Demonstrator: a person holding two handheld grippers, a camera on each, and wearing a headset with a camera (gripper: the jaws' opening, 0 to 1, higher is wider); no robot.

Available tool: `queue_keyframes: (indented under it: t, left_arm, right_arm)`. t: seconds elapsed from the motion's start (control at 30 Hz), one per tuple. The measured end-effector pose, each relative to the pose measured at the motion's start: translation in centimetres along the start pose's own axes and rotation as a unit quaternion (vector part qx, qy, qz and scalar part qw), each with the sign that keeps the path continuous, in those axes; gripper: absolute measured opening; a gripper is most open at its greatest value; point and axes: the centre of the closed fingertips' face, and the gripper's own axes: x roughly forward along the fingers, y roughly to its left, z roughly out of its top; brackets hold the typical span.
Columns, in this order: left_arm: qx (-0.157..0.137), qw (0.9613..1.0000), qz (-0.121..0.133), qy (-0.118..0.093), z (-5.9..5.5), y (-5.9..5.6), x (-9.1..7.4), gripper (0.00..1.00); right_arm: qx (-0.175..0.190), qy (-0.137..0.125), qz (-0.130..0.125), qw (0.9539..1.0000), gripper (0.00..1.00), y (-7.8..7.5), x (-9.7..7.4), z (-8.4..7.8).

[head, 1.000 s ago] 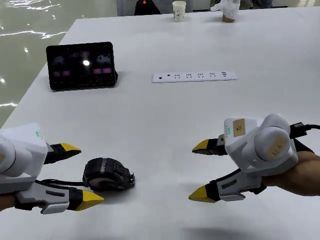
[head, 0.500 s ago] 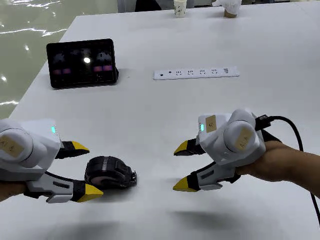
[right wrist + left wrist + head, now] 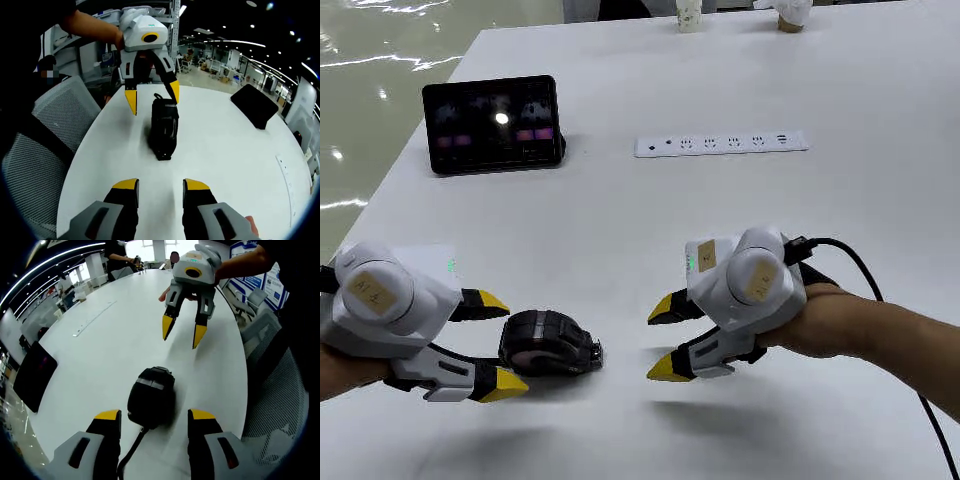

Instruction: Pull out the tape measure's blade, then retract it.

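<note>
**Two hand-held grippers facing each other across a tape measure on a white table**

The tape measure (image 3: 555, 343), a black case lying on its side with the blade wound in, rests on the white table (image 3: 620, 230) near its front edge, towards the person's left. The left gripper (image 3: 515, 343) is level with the table. Its yellow-tipped fingers (image 3: 492, 300) are spread wide to either side of the case's rear end, and no contact can be seen. In the left gripper view the case (image 3: 151, 396) lies just ahead of the gap between the left gripper's (image 3: 154, 416) parted jaws. A dark cord (image 3: 132, 455) runs from the case back between them.

The right gripper (image 3: 651, 347), held in a bare hand (image 3: 820, 320), points at the case's blade end from a short way off. Its fingers are parted around nothing, and a black cable (image 3: 865, 270) trails behind it. In the right gripper view the case (image 3: 164, 127) lies between the right gripper (image 3: 161, 185) and the left gripper (image 3: 153, 100) opposite.

Farther back on the table a dark tablet (image 3: 493, 124) stands propped, and a white power strip (image 3: 722, 144) lies flat.
</note>
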Motion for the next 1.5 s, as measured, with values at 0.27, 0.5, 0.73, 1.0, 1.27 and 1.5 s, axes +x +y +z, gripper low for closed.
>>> queue_keyframes:
  t: [0.27, 0.5, 0.73, 1.0, 1.27, 1.5]
  left_arm:
    - [0.014, 0.9998, -0.008, 0.012, -0.2, 0.6, 0.5, 0.43]
    - [0.038, 0.9986, -0.020, 0.031, -0.5, 1.0, 1.1, 0.38]
    - [0.058, 0.9971, -0.031, 0.039, -0.4, 1.1, 1.8, 0.35]
    - [0.066, 0.9956, -0.043, 0.051, -0.9, 0.9, 2.3, 0.32]
    - [0.078, 0.9946, -0.043, 0.054, -1.2, 1.0, 2.7, 0.27]
    - [0.079, 0.9947, -0.046, 0.046, -1.1, 1.1, 2.8, 0.27]
  right_arm:
    - [0.003, -0.001, 0.008, 1.0000, 0.29, -0.1, 1.5, 0.3]
    - [0.011, -0.004, 0.013, 0.9999, 0.28, -0.4, 2.7, 0.6]
    - [0.011, -0.005, 0.016, 0.9998, 0.26, -0.4, 3.9, 1.0]
    - [0.011, -0.008, 0.019, 0.9997, 0.23, -0.6, 5.0, 1.3]
    - [0.011, -0.011, 0.022, 0.9996, 0.19, -0.6, 5.8, 1.7]
    - [0.007, -0.013, 0.020, 0.9997, 0.13, -0.7, 6.4, 1.9]
